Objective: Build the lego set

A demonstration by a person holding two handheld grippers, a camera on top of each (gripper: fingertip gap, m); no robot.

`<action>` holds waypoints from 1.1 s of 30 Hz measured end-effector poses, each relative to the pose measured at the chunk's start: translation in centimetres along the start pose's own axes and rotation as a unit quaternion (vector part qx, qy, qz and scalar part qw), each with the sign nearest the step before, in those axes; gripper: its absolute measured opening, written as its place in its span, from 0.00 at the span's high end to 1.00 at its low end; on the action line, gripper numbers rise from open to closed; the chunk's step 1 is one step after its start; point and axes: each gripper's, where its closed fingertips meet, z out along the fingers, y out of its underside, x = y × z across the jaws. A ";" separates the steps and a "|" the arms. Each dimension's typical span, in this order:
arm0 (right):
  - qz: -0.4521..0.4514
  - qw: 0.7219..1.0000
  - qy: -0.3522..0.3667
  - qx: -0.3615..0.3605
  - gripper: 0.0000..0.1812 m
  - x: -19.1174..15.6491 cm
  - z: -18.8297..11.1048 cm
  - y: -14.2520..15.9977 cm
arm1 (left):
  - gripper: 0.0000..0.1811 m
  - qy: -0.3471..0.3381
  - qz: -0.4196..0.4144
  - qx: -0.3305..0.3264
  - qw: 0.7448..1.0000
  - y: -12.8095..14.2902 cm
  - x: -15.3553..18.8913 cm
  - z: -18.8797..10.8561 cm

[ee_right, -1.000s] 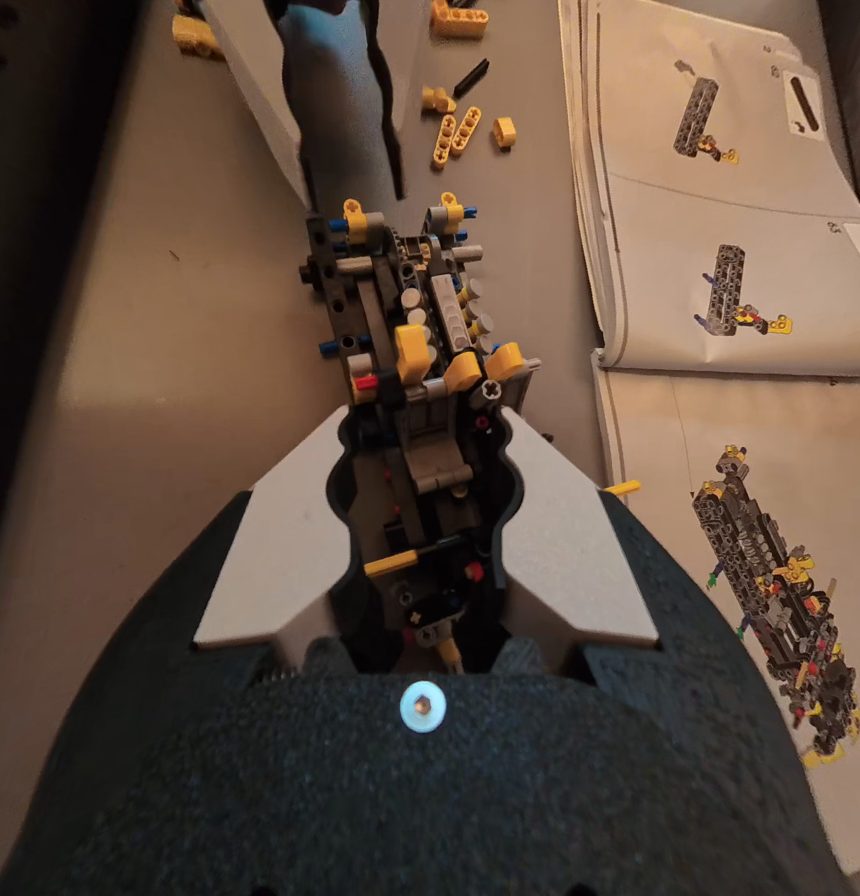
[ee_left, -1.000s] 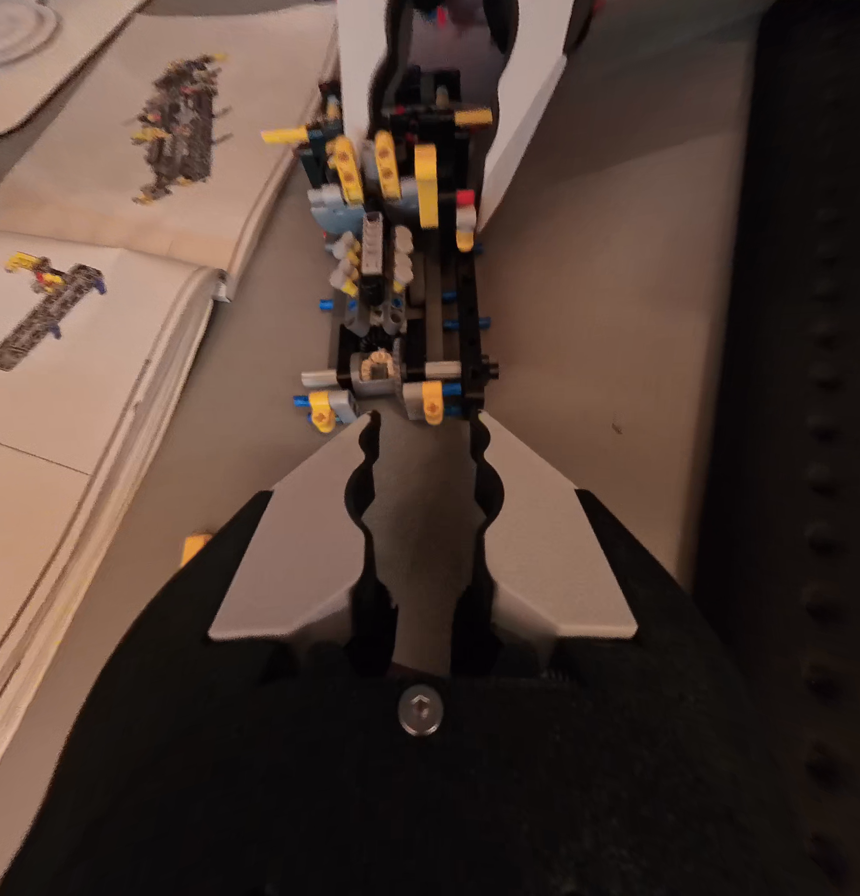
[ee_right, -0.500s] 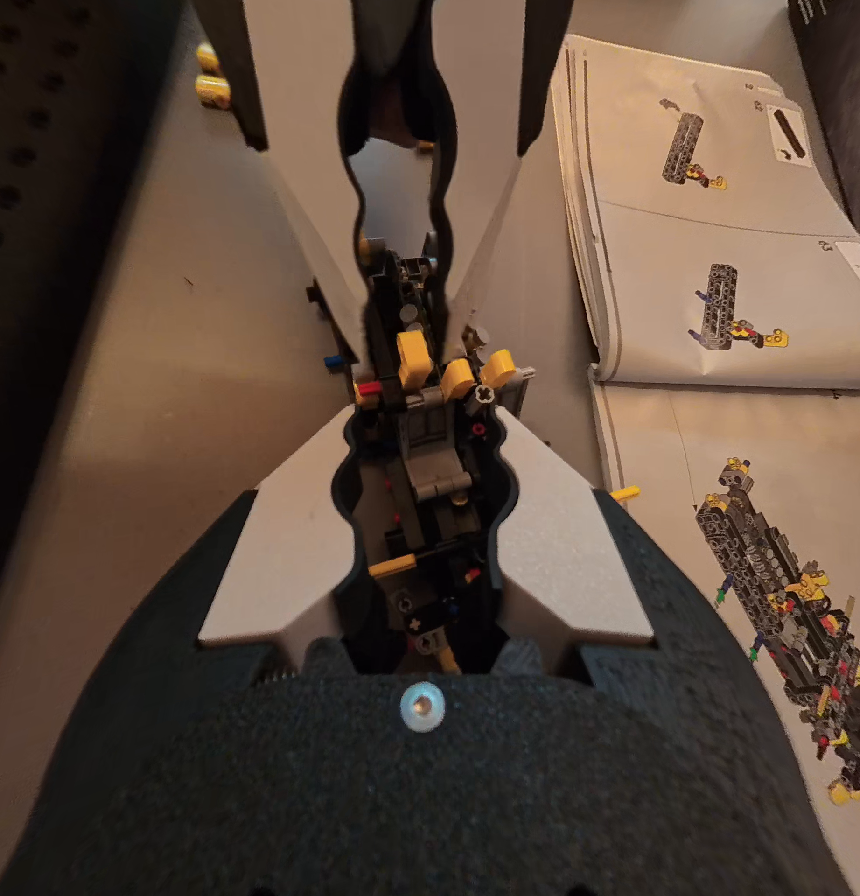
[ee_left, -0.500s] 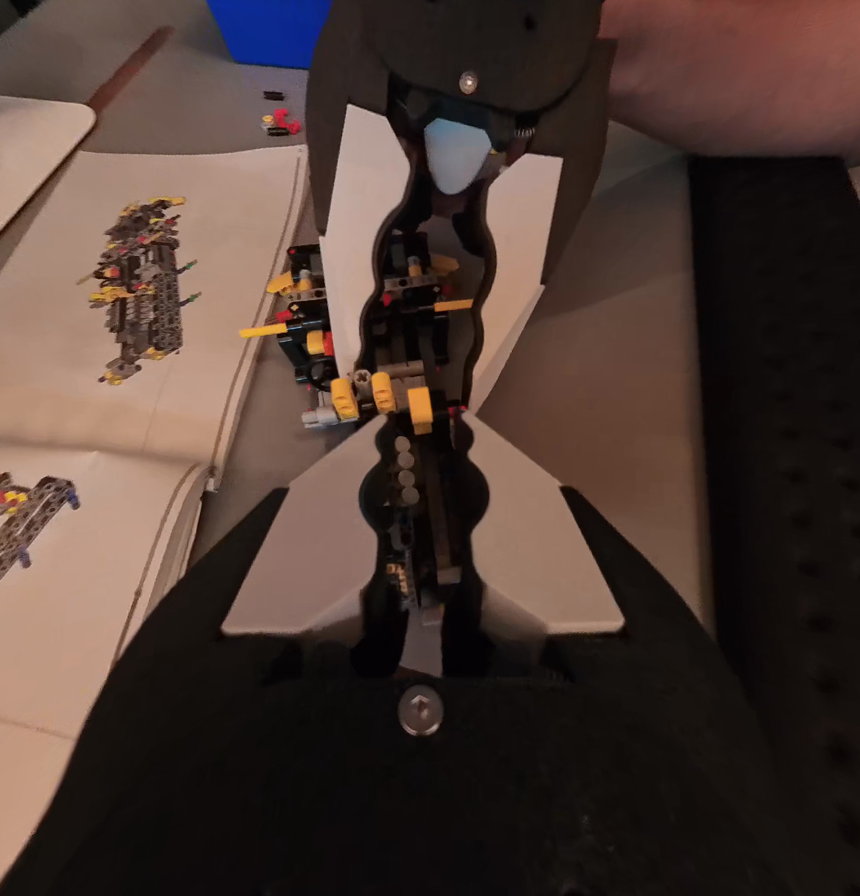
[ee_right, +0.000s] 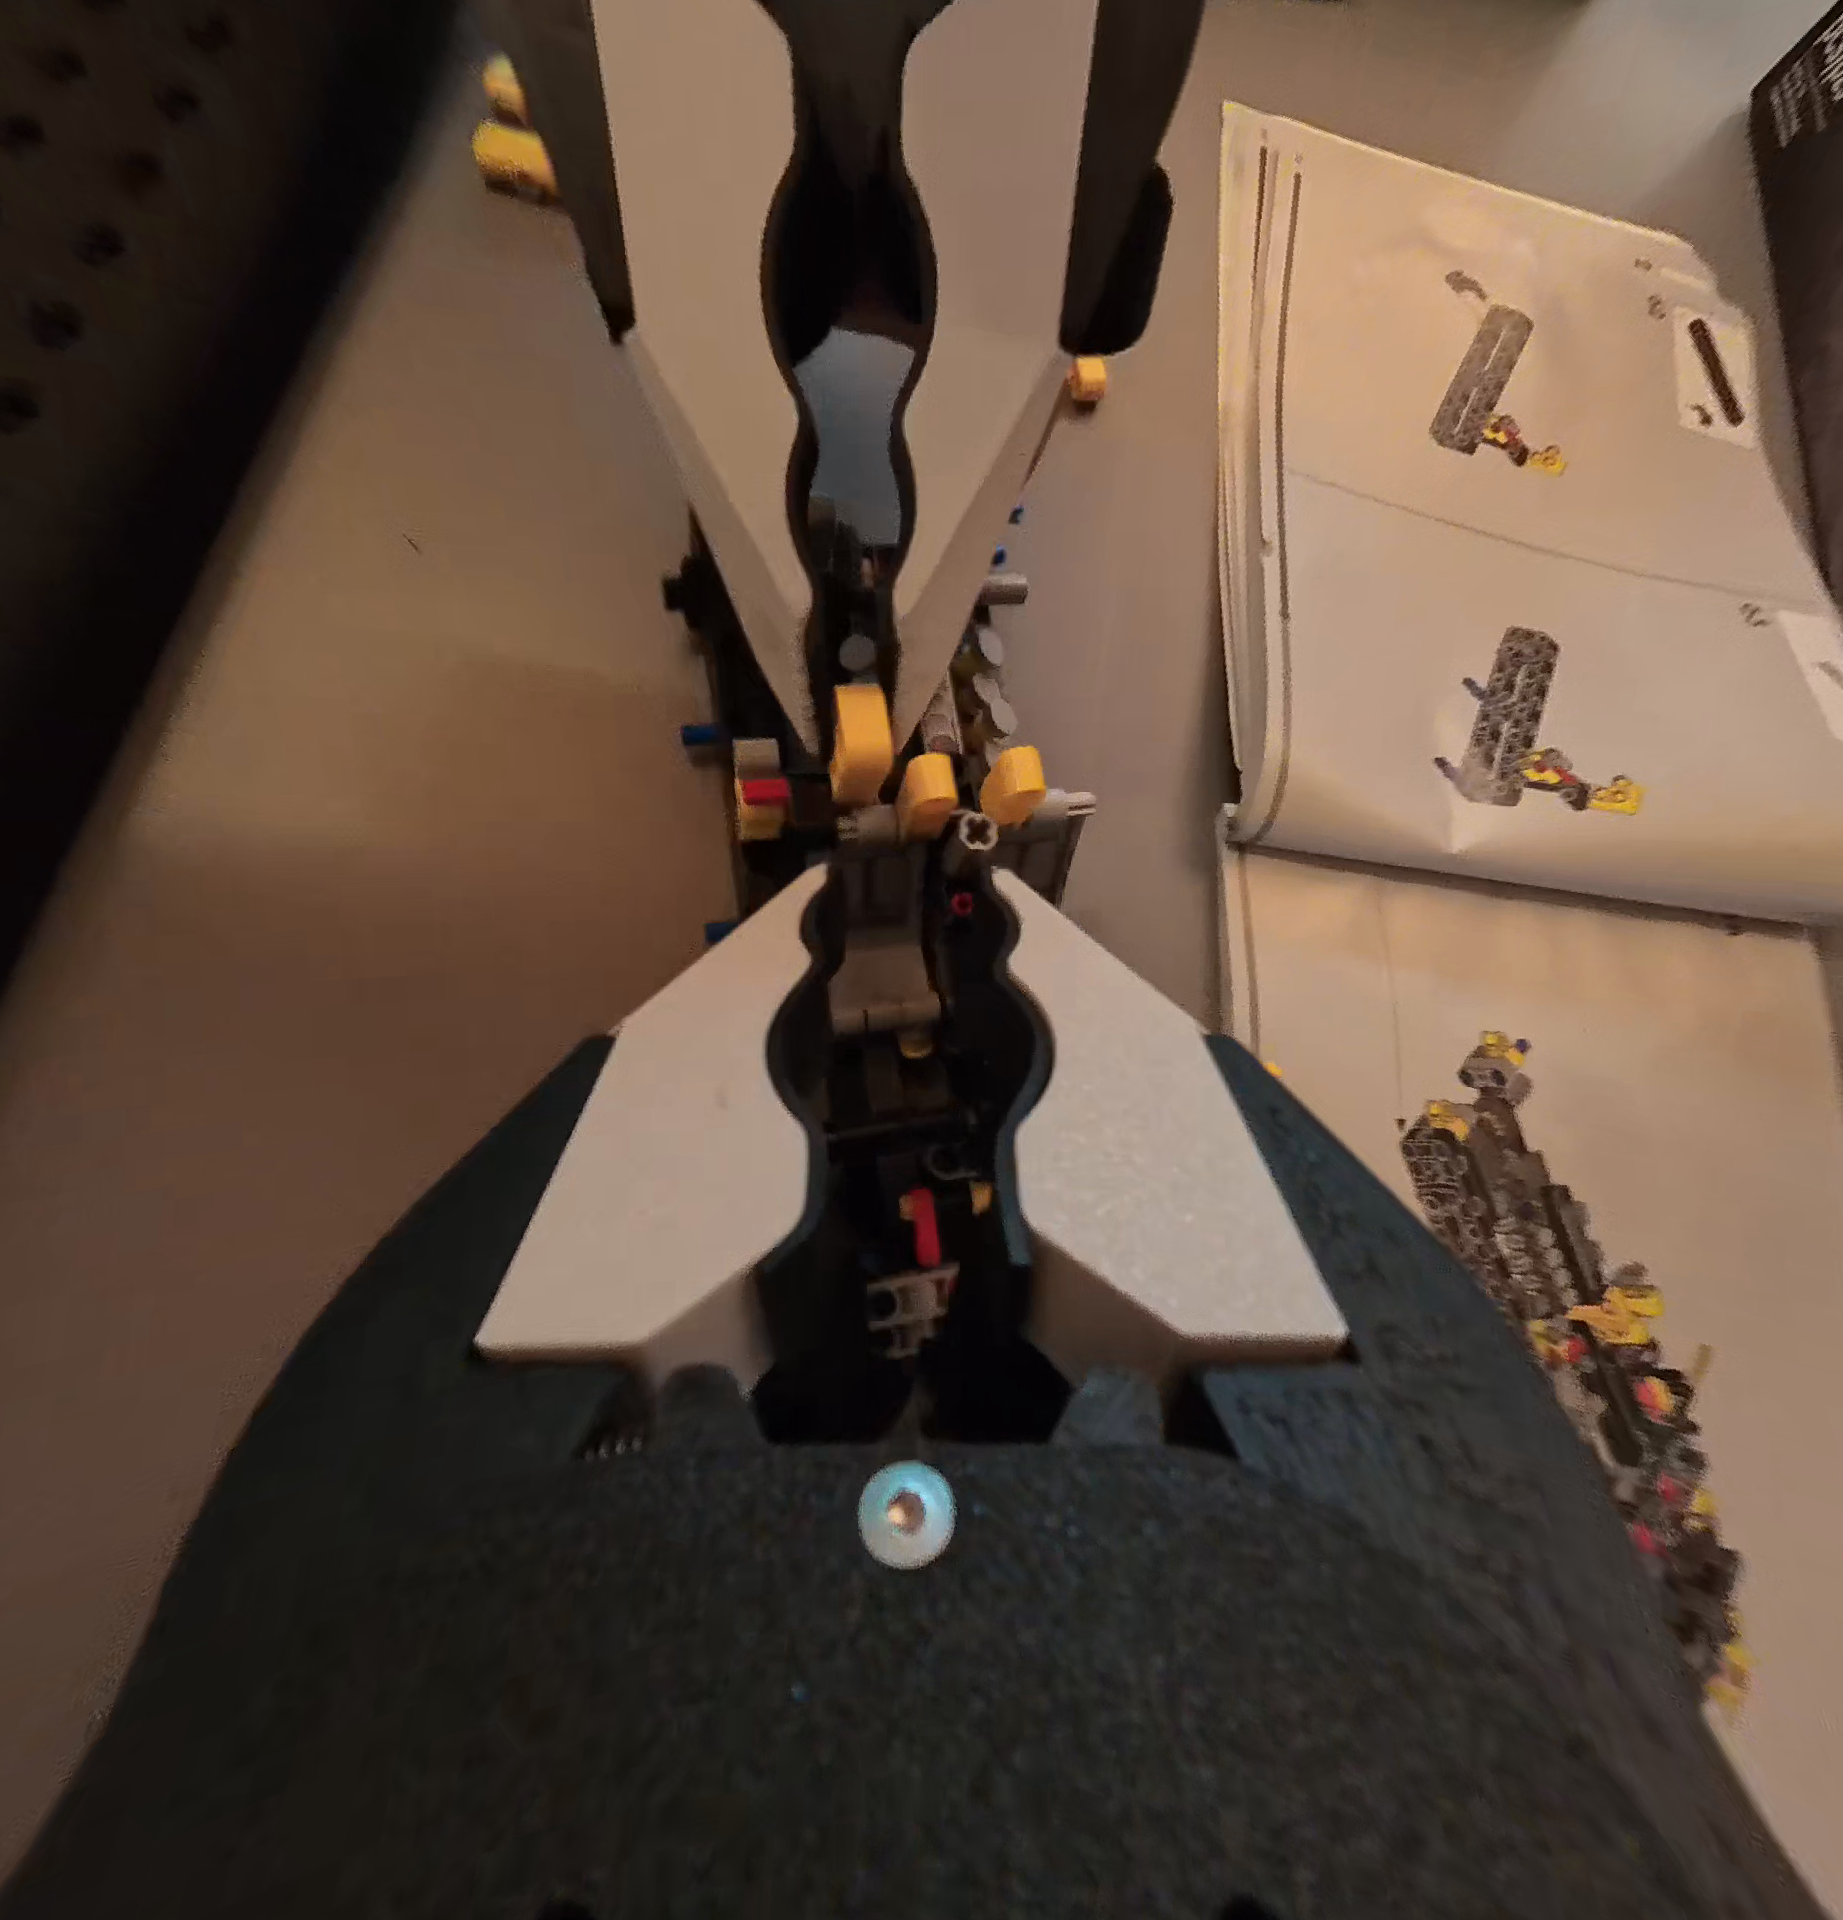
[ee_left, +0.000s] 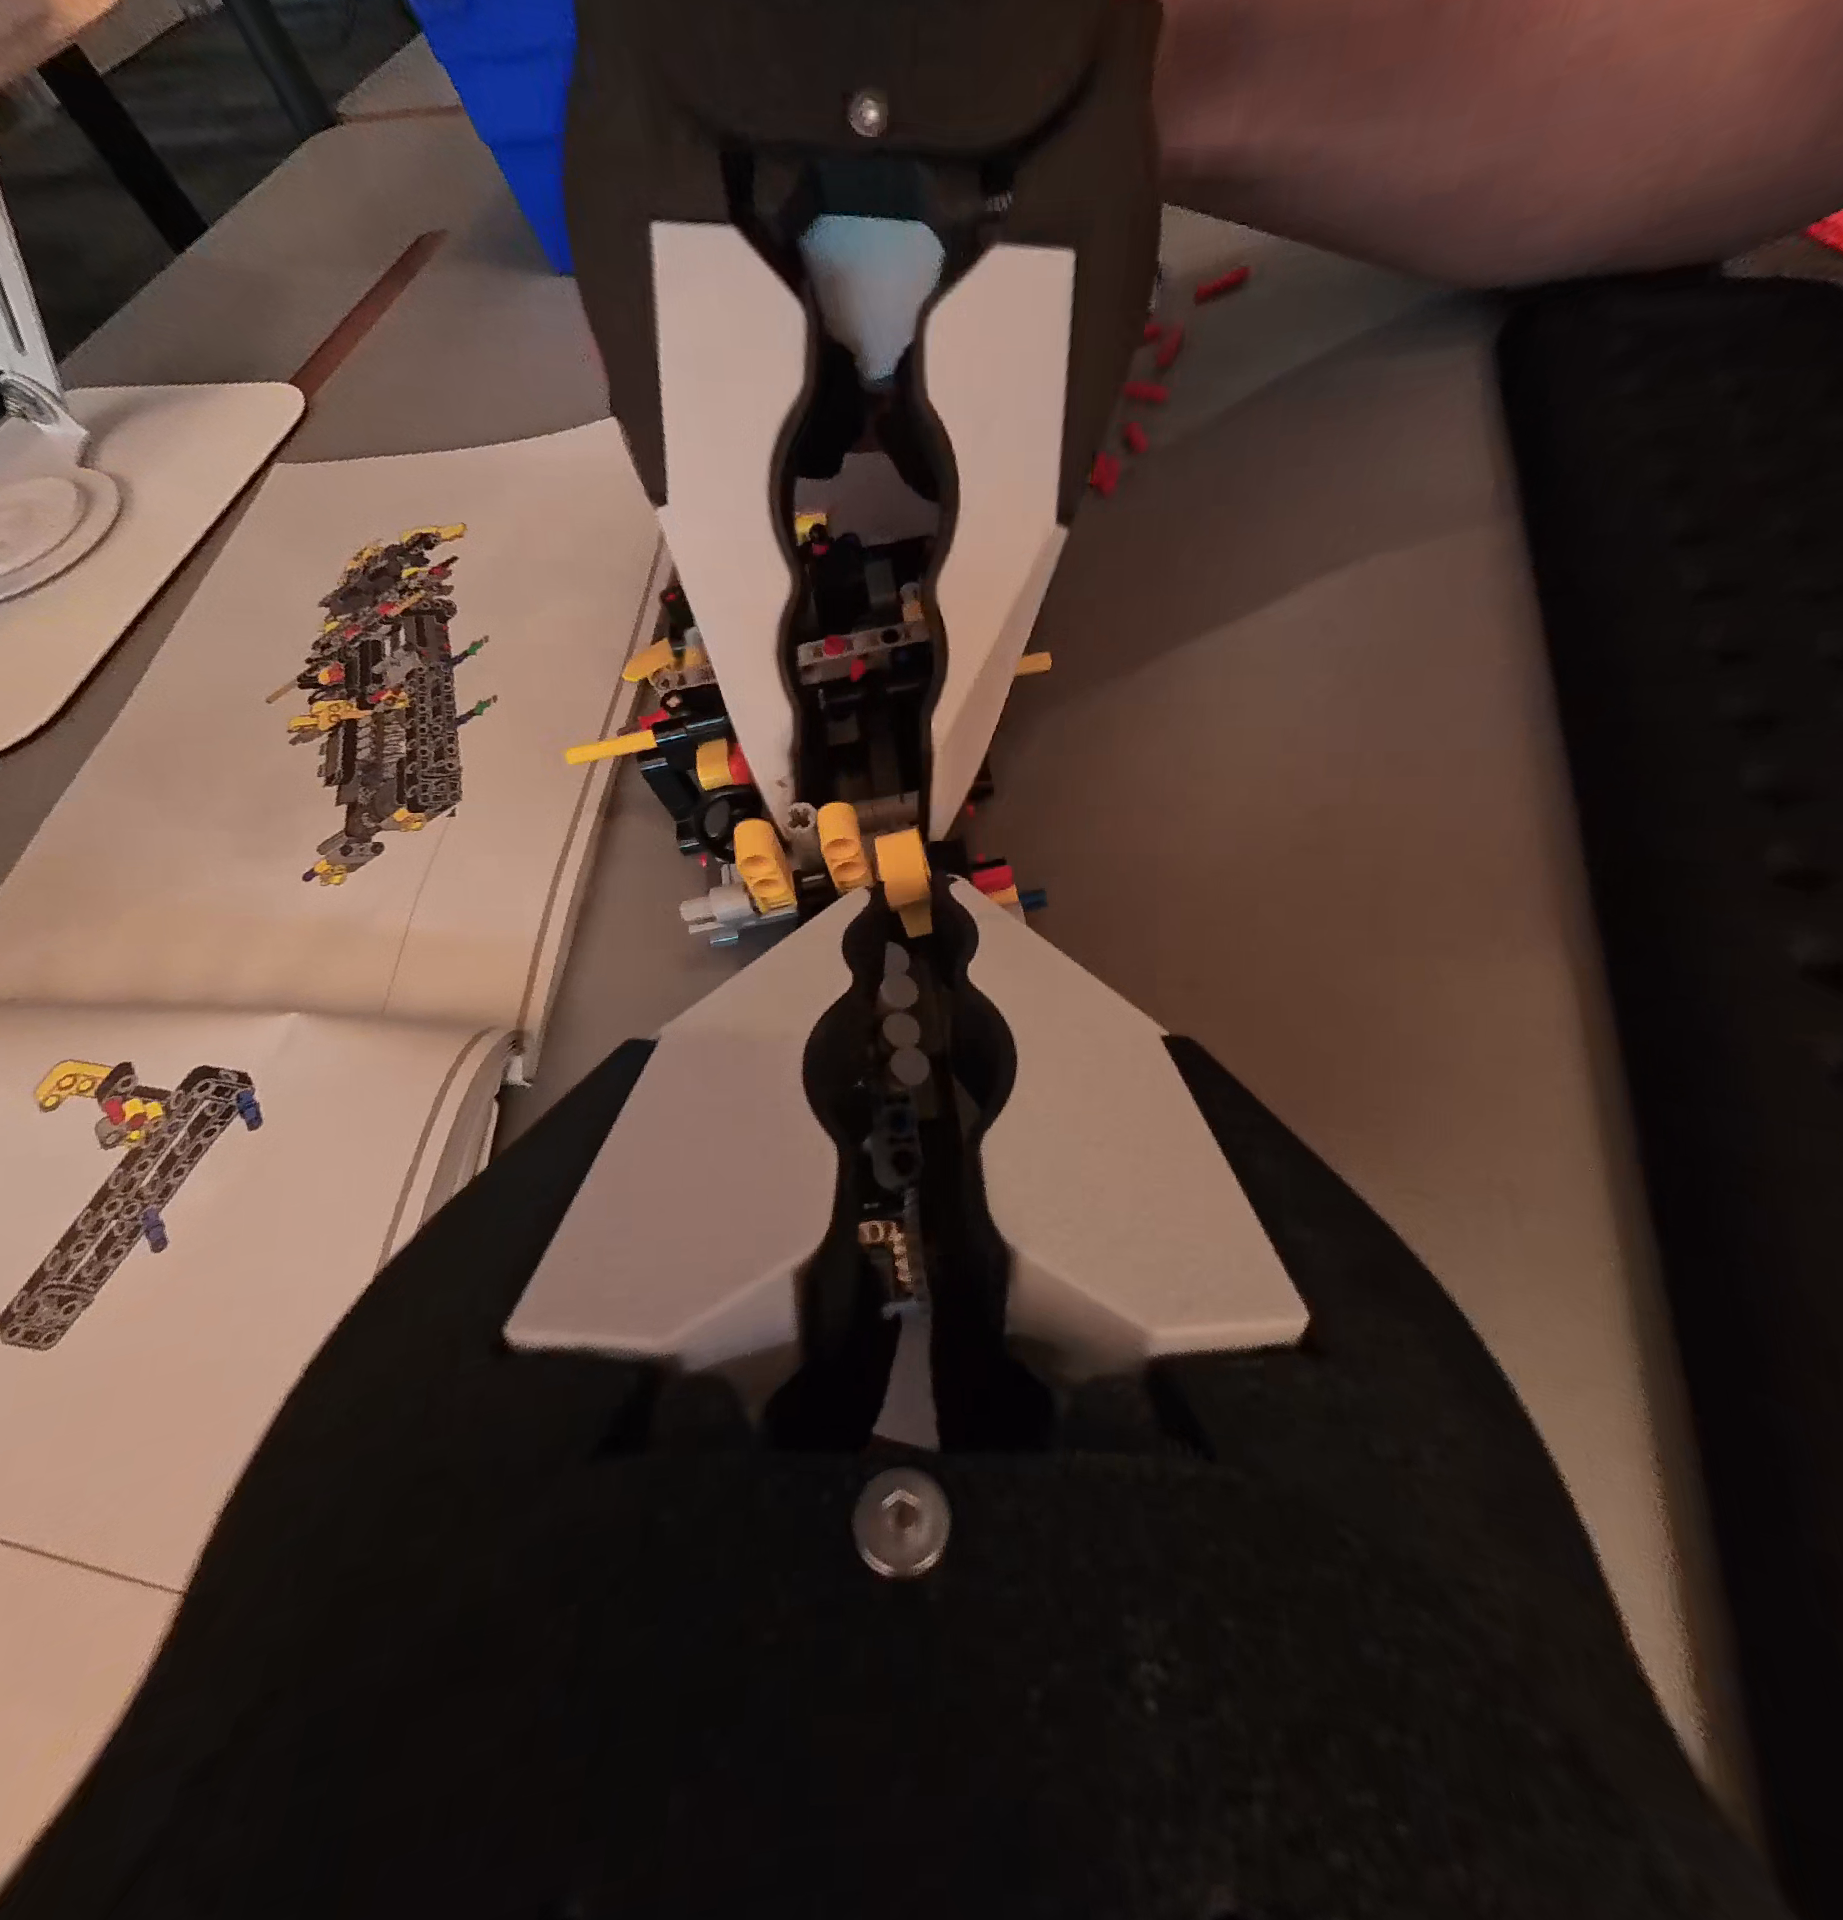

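Note:
The lego model [ee_left: 761, 868], black and grey with yellow connectors, lies lengthwise on the tan table between both grippers. My left gripper [ee_left: 909, 896] is shut on its near end; beams and grey round pins show between the fingers. My right gripper [ee_left: 860, 810] faces it from the far side. In the right wrist view the right gripper [ee_right: 909, 878] is shut on the other end of the model [ee_right: 927, 790], and the left gripper [ee_right: 860, 738] pinches a yellow connector. The fingertips of both grippers nearly meet at the model's middle.
An open instruction booklet [ee_left: 221, 831] lies to the left, on the right in the right wrist view [ee_right: 1519, 623]. Loose yellow parts [ee_right: 506, 156] and red pins [ee_left: 1145, 395] lie farther off. A dark perforated strip [ee_left: 1706, 727] borders the table. A blue bin [ee_left: 501, 104] stands behind. Left and right tips are no more than a few centimetres apart.
My left gripper moved forward from in front of the model, took its near end between the fingers and closed on it. The right gripper's fingers also narrowed on the model.

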 end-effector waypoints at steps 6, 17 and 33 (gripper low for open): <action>-0.047 0.998 0.051 0.012 0.81 0.9 -0.3 -0.7 | 0.95 0.003 -0.007 0.014 1.000 0.1 -0.3 -0.2; -0.010 0.999 -0.050 -0.012 0.65 1.1 0.6 -1.3 | 0.95 0.013 -0.001 0.020 1.000 0.2 -0.6 -0.3; 0.002 0.994 -0.085 -0.064 0.66 0.9 2.3 -0.1 | 0.96 0.011 0.018 0.018 1.000 0.2 -0.7 -0.4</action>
